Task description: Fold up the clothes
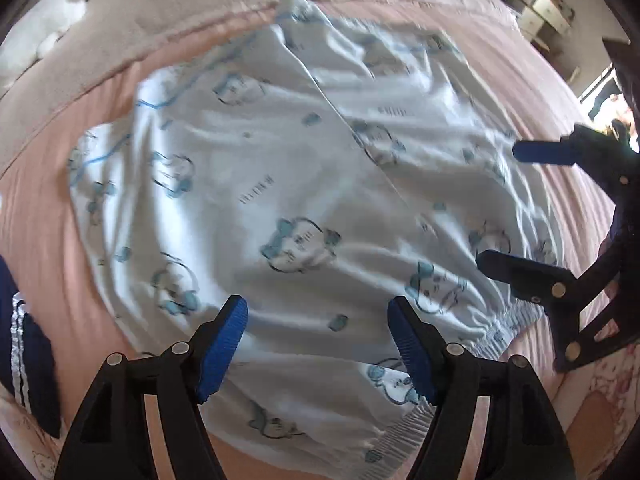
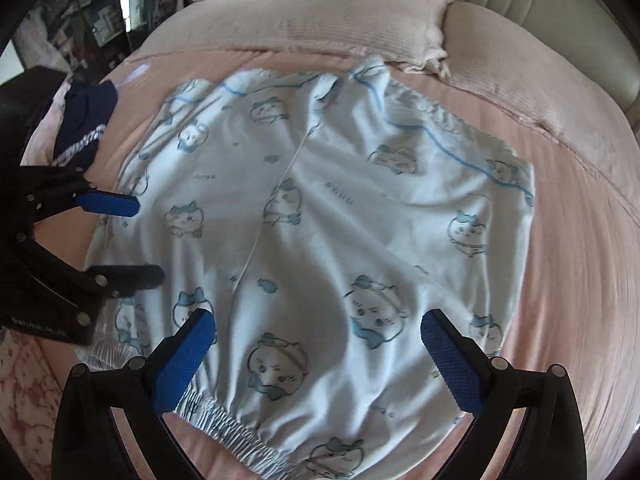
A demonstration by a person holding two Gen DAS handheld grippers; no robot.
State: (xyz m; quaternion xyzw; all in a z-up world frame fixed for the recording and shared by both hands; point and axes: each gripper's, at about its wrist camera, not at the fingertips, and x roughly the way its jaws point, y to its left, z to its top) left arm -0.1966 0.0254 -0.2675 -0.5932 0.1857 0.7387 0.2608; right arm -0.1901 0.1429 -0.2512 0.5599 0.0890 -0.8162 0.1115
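Directly beneath hand-held gripper (image 2: 318,354): shorts (image 2: 320,208).

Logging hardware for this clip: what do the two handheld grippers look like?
Both match. The left gripper and right gripper have black plastic linkage arms with triangular cut-outs, silver round pivot pins, and two fingers faced with textured blue pads. Small pale lettering marks one body, unreadable. No cables, hands or sleeves show.
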